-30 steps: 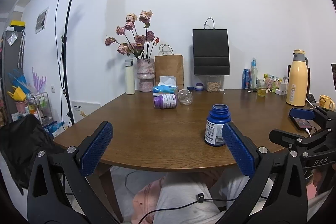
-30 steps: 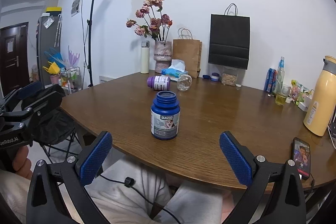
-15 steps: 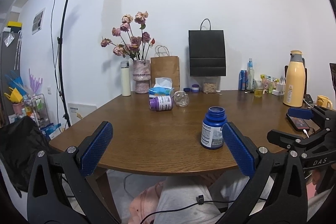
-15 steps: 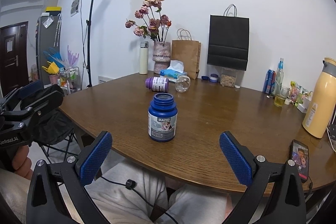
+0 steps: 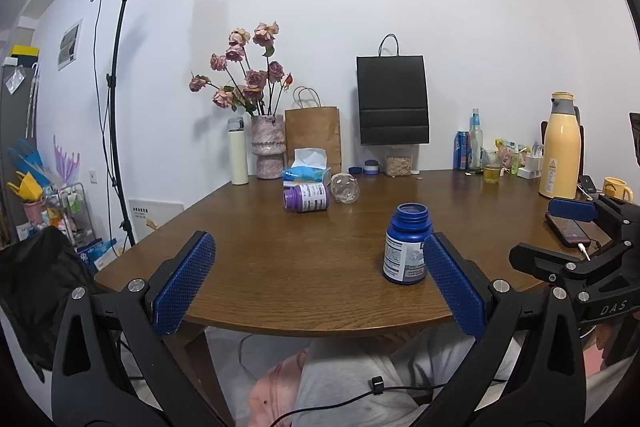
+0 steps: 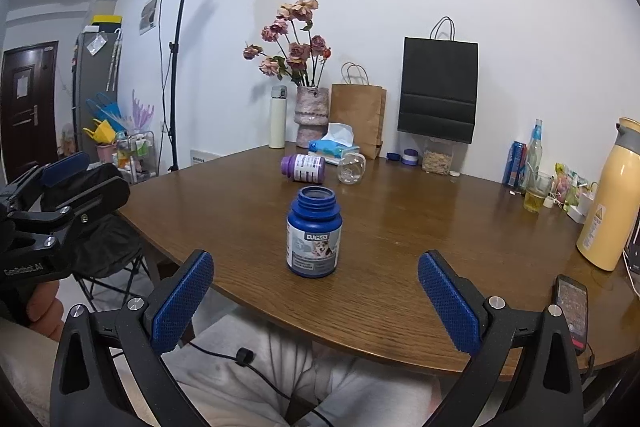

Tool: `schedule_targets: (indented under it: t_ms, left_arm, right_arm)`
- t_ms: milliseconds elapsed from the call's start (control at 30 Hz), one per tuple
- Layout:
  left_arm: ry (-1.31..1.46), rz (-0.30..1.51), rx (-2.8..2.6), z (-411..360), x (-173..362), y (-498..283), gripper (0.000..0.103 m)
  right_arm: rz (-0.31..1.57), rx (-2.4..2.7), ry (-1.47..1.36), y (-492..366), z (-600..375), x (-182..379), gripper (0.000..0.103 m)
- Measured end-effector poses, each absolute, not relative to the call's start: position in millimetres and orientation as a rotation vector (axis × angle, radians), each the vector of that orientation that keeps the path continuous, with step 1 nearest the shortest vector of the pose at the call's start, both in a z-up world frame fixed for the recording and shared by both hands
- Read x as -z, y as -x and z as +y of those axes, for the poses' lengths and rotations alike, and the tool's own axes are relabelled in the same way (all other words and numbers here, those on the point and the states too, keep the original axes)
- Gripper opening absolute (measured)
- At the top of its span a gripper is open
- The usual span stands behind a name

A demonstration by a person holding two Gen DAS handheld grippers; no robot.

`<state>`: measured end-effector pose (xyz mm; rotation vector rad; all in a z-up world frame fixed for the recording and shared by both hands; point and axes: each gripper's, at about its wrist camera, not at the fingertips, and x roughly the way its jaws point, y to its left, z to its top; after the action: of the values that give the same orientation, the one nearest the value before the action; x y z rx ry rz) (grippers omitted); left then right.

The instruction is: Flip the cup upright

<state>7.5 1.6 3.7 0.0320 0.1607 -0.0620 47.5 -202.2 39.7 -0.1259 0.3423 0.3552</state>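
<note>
Tongs of both hand-held grippers, black-framed with blue textured pads, stand spread wide and grasp nothing. Left gripper [image 5: 316, 283] and right gripper [image 6: 316, 299] both hover at the near edge of the round brown wooden table [image 5: 280, 267], above the lap of a seated person in pale trousers [image 6: 240, 387]. Landmark: the upright, uncapped blue plastic bottle with a white label [image 6: 314, 231], standing on the table near that edge. In the right wrist view it sits between the two pads but beyond them, untouched; in the left wrist view the right-hand pad [image 5: 452, 283] overlaps its lower side, contact not discernible. Behind the blue bottle, toward the wall, a purple plastic bottle [image 6: 303, 167] lies on its side. Just right of that, the small clear glass cup [image 6: 351, 167] also lies on its side, mouth facing the cameras. Farther back stand a pink vase of dried roses [image 6: 311, 115], a brown paper bag [image 6: 358, 107] and a black paper bag [image 6: 439, 89]. Right of the blue bottle stands a tall yellow flask [image 6: 610, 199].
</note>
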Motion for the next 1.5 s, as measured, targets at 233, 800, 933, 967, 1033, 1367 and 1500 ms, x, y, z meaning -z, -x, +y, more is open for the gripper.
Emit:
schedule_targets:
  t_ms: [233,800,933,967,1033,1367,1500]
  left_arm:
    - [-0.037,0.158,0.052,0.7,-4.0,-8.1,0.103]
    - [-0.026,0.166,0.063,1.0,-3.2,-8.4,0.103]
    - [-0.026,0.164,0.064,0.1,-3.0,-7.9,0.103]
    - [-0.026,0.164,0.062,-0.4,-3.0,-7.7,0.103]
    - [-0.026,0.164,0.061,-1.0,-2.9,-7.4,0.103]
    - [-0.022,0.168,0.066,0.1,-2.7,-8.3,0.103]
    - [-0.022,0.169,0.065,-0.5,-2.3,-8.8,0.103]
  right_arm:
    - [0.334,-0.363,0.135,-47.2,-200.1,-39.5,0.103]
    - [0.325,-0.347,0.118,-45.5,-202.3,-40.6,0.103]
    - [0.327,-0.350,0.124,-45.5,-200.9,-40.8,0.103]
    - [0.326,-0.349,0.123,-45.5,-201.0,-40.8,0.103]
    - [0.328,-0.347,0.118,-46.1,-201.3,-40.5,0.103]
    - [0.329,-0.342,0.119,-46.1,-202.2,-40.0,0.103]
    - [0.329,-0.338,0.111,-45.8,-204.0,-40.0,0.103]
